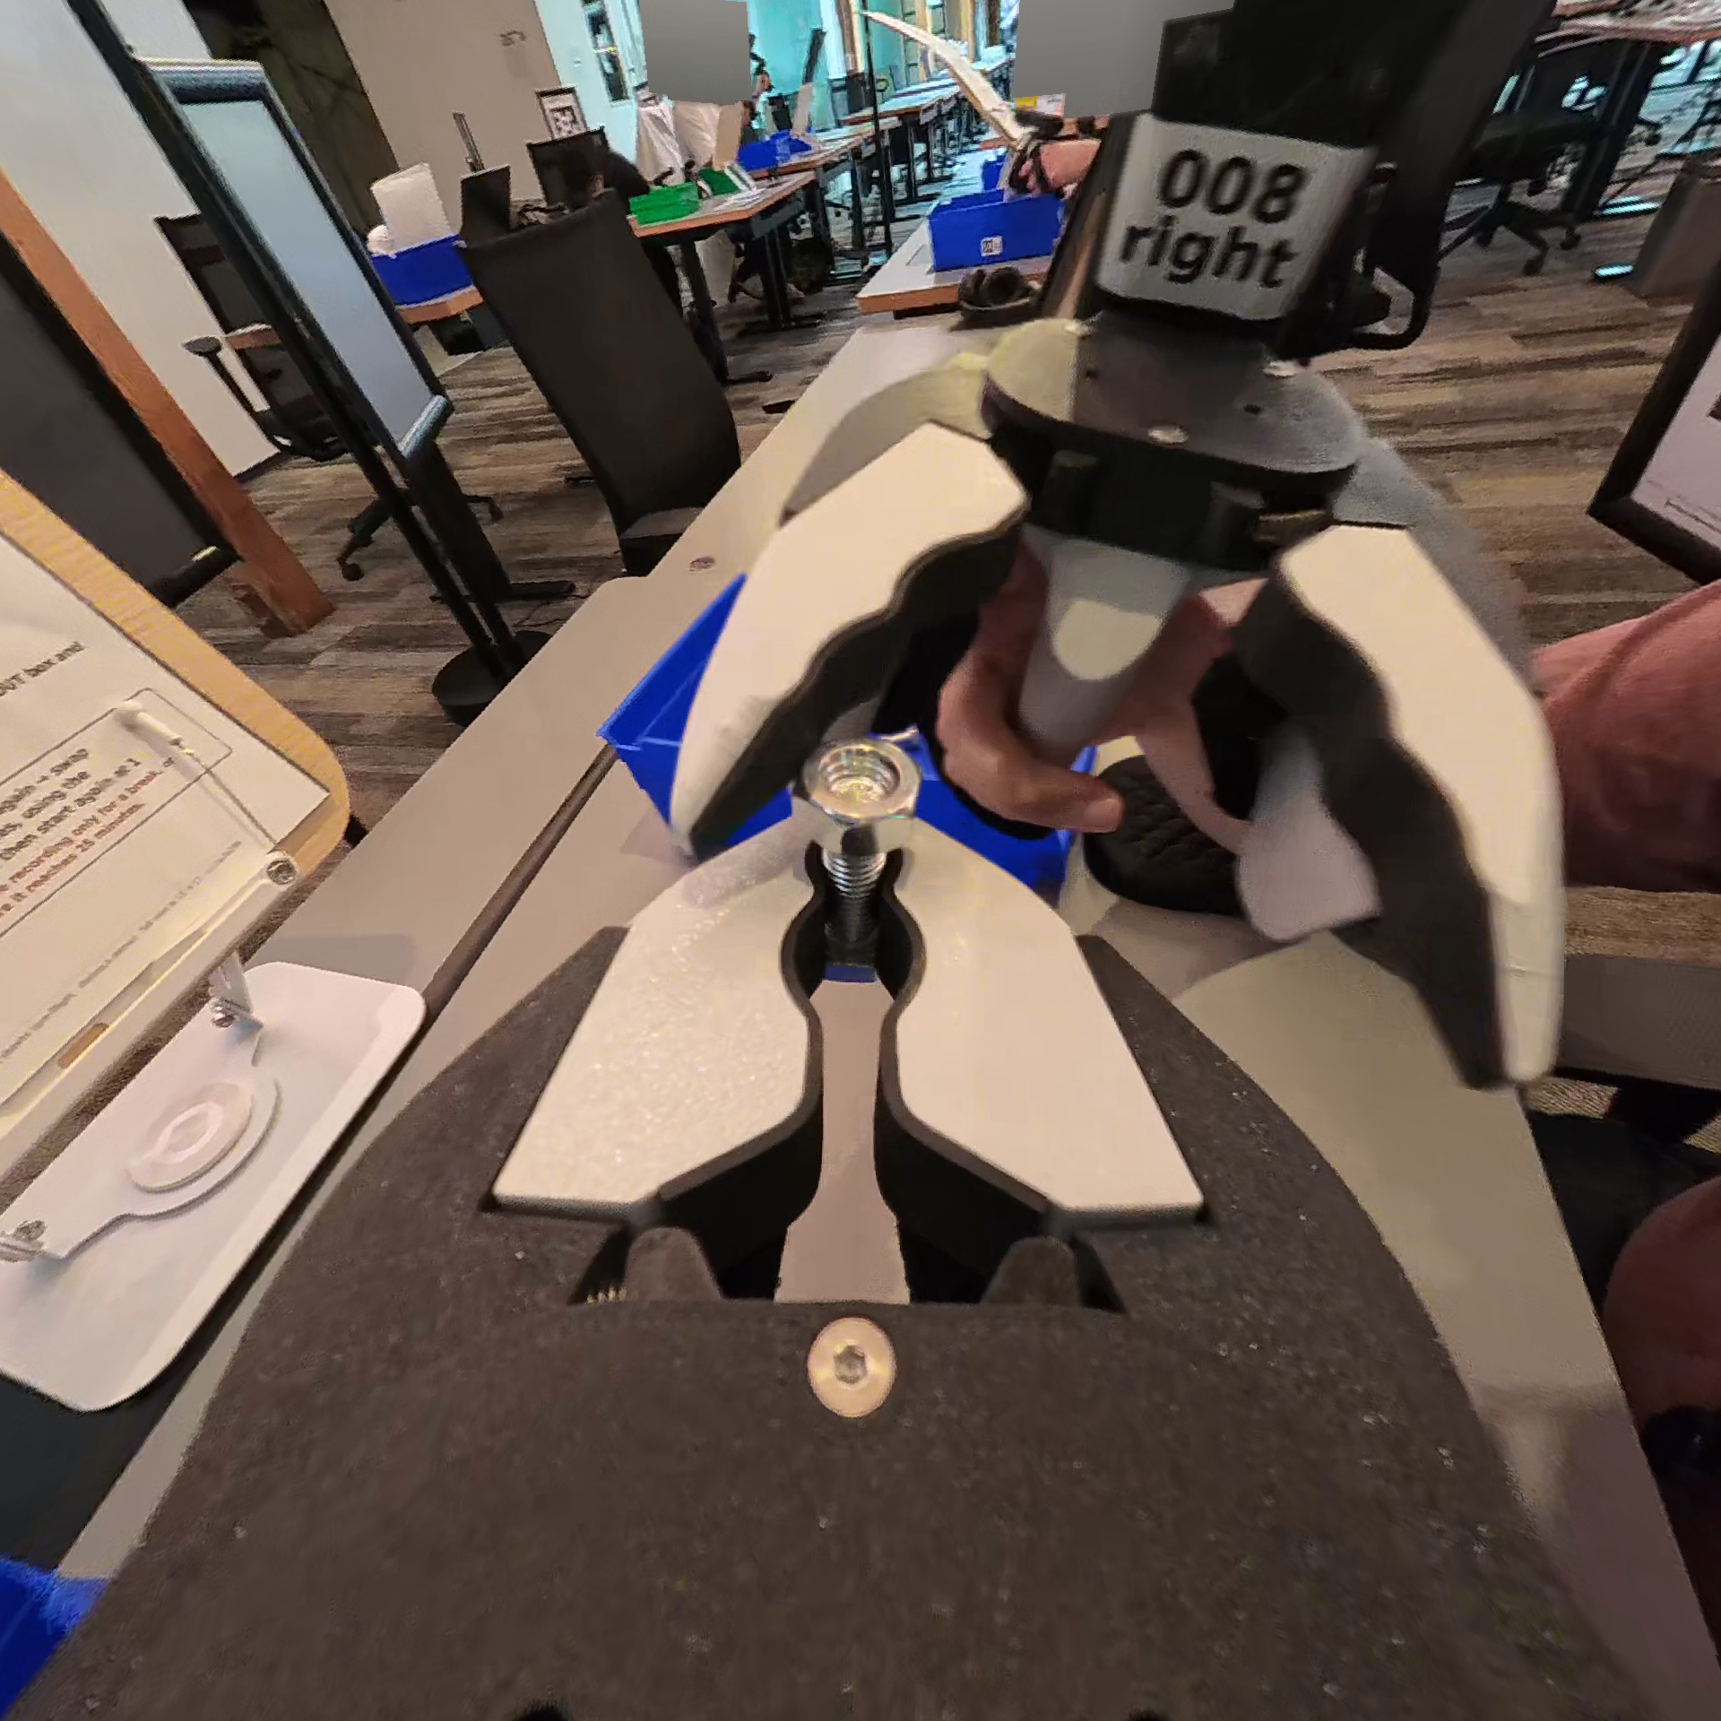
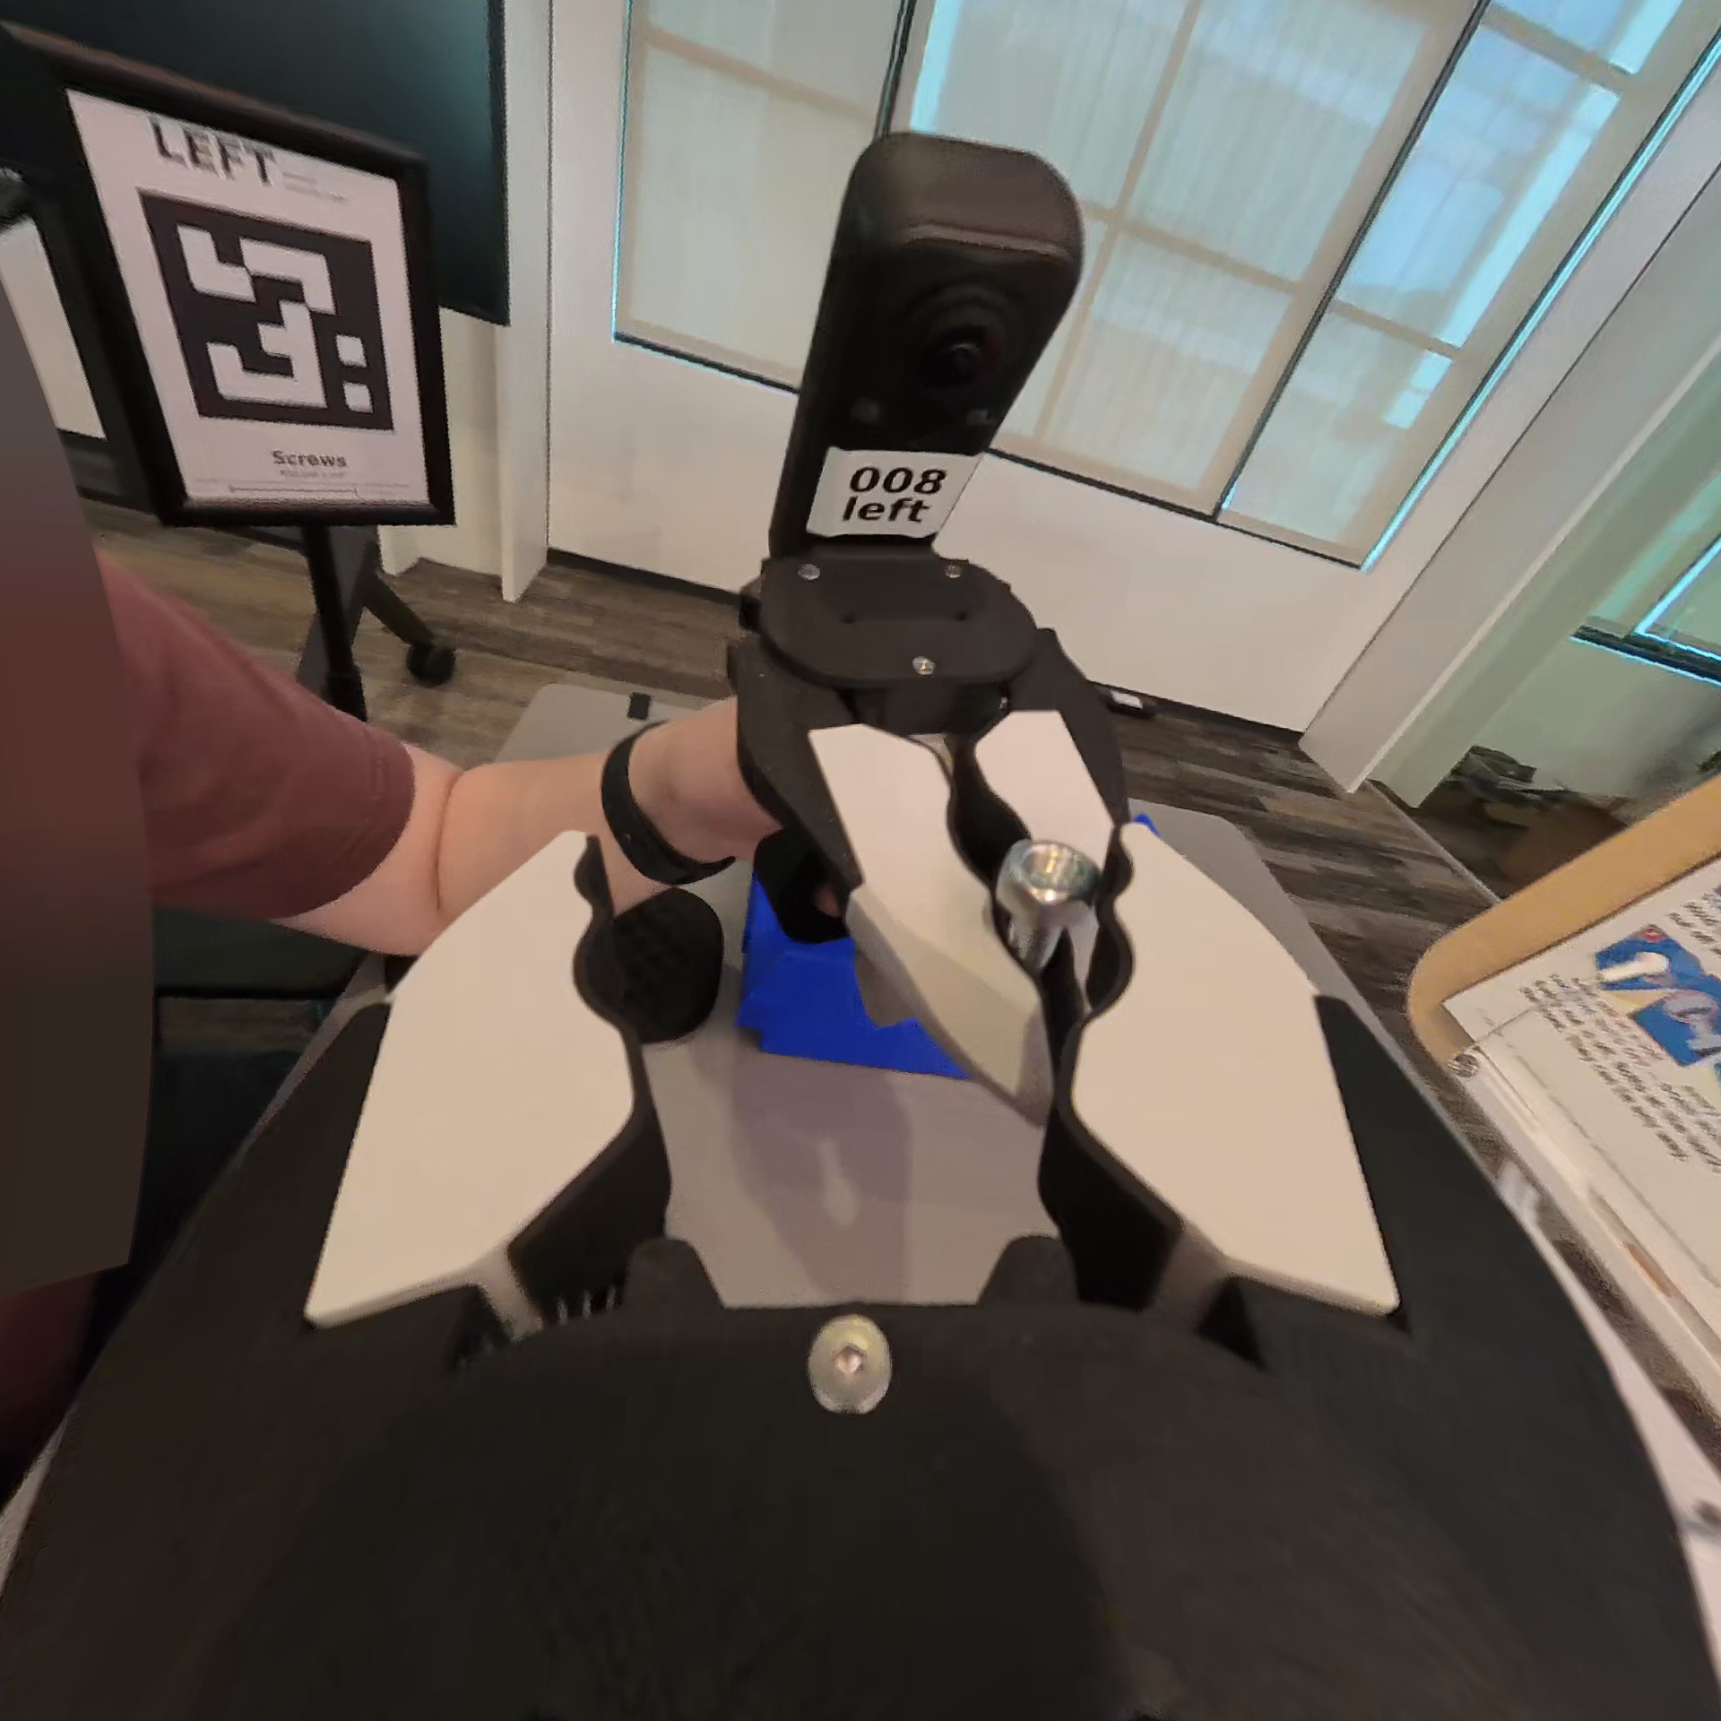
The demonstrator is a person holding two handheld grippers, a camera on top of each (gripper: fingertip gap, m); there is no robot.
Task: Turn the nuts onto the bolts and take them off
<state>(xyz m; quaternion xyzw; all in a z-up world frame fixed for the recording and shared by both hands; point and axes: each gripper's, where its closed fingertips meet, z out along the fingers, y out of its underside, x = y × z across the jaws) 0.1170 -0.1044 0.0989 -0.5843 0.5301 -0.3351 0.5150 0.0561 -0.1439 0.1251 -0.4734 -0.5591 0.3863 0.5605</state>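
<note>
My left gripper (image 1: 852, 885) is shut on the threaded shaft of a silver bolt (image 1: 849, 889) and holds it upright above the grey table (image 1: 447, 885). A silver hex nut (image 1: 859, 790) sits on the bolt's top end. My right gripper (image 1: 1090, 941) comes in from above, open wide. One of its fingertips (image 1: 731, 792) is right beside the nut and the other is far off to the right. In the right wrist view the nut (image 2: 1048, 875) shows next to my right gripper's (image 2: 857, 857) right finger, with the left gripper (image 2: 1048, 1006) below it.
A blue bin (image 1: 666, 736) stands on the table behind the bolt; it also shows in the right wrist view (image 2: 838, 1024). An instruction board on a white stand (image 1: 140, 838) is at the left. A framed marker sign (image 2: 270, 307) stands beyond the table. A person's arm (image 2: 372, 819) holds the left gripper. The grippers' ends are close to 6 cm from one another.
</note>
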